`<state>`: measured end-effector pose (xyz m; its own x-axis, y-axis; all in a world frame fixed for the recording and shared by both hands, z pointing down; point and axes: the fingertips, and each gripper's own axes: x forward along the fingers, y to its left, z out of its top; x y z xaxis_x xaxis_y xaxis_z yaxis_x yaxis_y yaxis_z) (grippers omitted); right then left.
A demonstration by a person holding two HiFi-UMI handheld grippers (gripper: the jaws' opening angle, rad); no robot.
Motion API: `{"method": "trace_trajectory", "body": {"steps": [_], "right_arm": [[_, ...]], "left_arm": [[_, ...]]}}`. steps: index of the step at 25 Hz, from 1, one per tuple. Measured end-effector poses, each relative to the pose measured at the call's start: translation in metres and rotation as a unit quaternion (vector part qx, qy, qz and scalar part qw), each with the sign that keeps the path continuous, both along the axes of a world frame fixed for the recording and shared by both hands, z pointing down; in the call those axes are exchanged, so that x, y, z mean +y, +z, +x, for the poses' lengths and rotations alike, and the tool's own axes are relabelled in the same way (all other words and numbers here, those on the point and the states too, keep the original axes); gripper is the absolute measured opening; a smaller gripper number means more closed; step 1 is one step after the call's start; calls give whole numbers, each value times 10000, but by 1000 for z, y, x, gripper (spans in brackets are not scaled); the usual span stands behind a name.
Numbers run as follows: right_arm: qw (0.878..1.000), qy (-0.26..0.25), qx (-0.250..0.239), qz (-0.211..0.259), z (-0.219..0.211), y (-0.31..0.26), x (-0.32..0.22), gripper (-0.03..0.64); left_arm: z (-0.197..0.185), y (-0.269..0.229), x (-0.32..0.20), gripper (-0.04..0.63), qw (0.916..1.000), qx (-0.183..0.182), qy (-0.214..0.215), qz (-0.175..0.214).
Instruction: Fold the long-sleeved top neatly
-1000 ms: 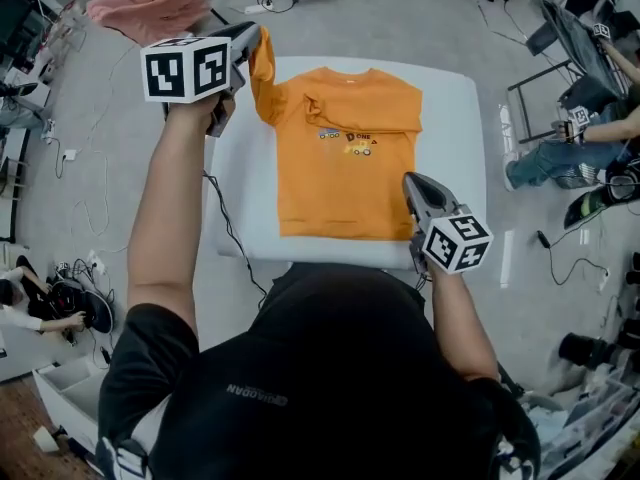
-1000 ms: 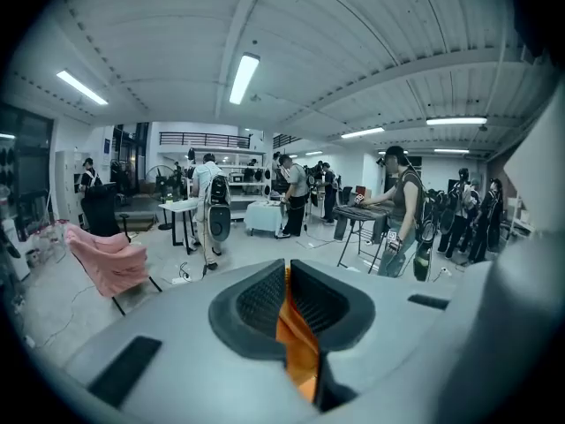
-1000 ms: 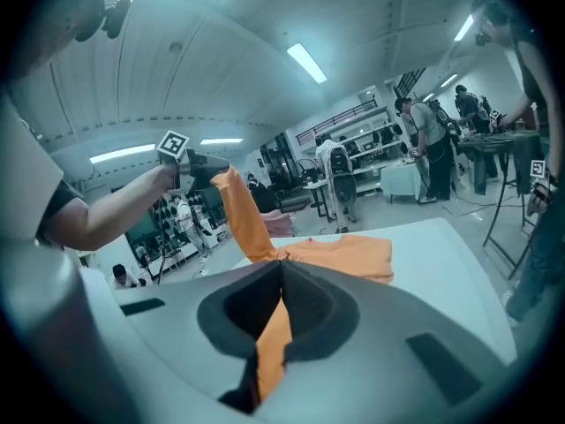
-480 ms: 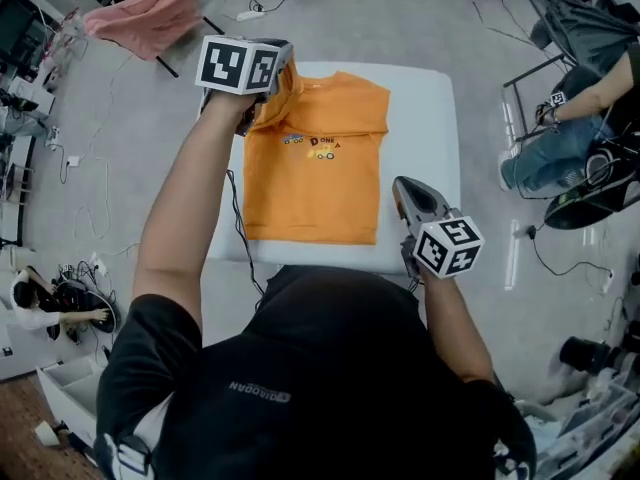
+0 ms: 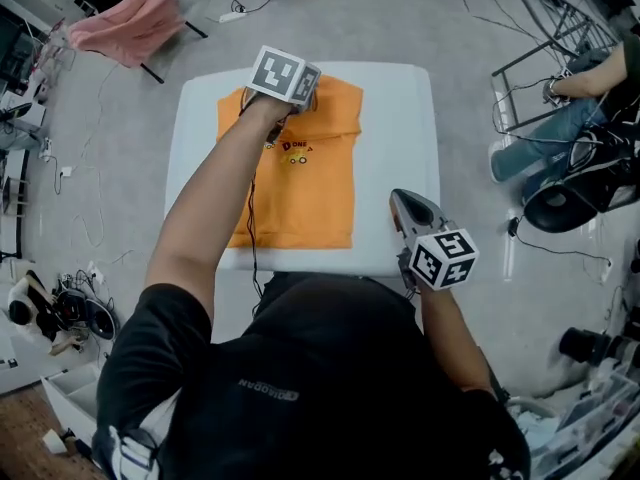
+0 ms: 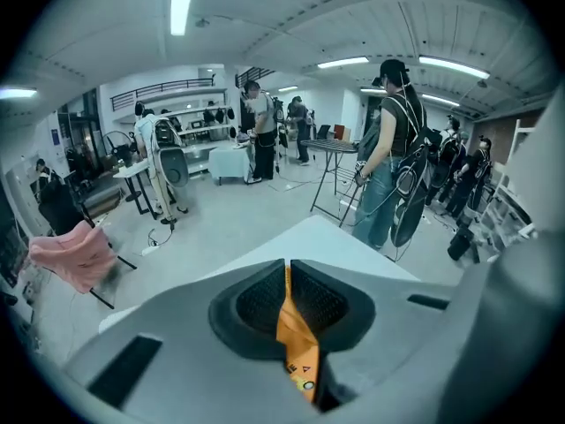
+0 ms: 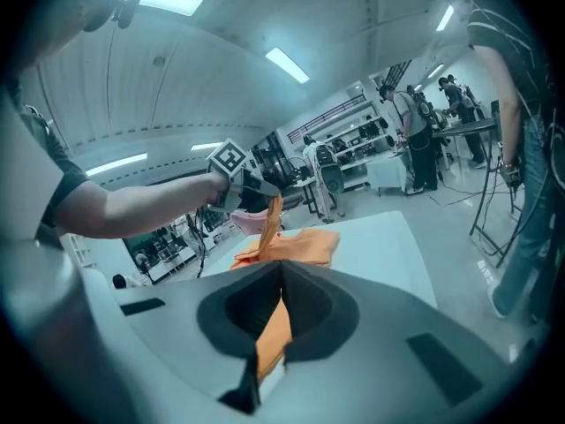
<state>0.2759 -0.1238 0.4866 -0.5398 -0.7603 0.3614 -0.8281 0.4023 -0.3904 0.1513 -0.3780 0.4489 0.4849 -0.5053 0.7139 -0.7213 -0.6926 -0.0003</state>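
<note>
I count one garment, two tools and one table. At the far left, out on the grey floor, a single pink cloth (image 5: 125,28) hangs over a dark stand, well apart from the work.

My left tool (image 5: 298,100) is over the far end of the table, its marker cube covering the collar area in the head view. In the left gripper view that left tool (image 6: 287,276) is pinched narrow on a thin fold of orange fabric with a small printed label showing below the pads. The right gripper view shows this fold pulled up as a strip above the rest of the garment. My left forearm (image 5: 210,208) and one black cable (image 5: 252,238) cross the left half of the garment and block my sight of it there.

The orange long-sleeved top (image 5: 310,193) lies on the white padded table (image 5: 400,118), on its left and middle part. Its car print faces up. Its long axis runs from the near edge to the far edge, with the hem toward me and the neck away.

My right tool (image 5: 398,198) is at the near right of the table. In its own view, the right tool (image 7: 281,276) is clamped tight on orange cloth hanging below the pads.

Farther right stand one black metal frame (image 5: 530,38) and one seated person in blue jeans (image 5: 545,138).
</note>
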Motion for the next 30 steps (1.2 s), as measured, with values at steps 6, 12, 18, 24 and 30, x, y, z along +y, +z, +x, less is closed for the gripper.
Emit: {"method": "trace_trajectory", "body": {"steps": [6,12,18,24,30], "right_arm": [[9998,64,57,-162,16,11,3,6],[9993,100,121,-338,28,24,9,6],[9981,146,101,-583,34,40,11,6],[9983,82,154,-560,33,40,10,6],[9988,-108,199,-436,25,36,5,6]], "left_arm": [[45,44,-3,21,9988,-231,286,-336],[76,82,-12,21,9969,-437,406,-516],[84,136,-2,23,9885,-790,673,-1102],[92,130,-4,110,9923,-495,721,-882],[72,89,2,124,9970,-92,555,-532]]}}
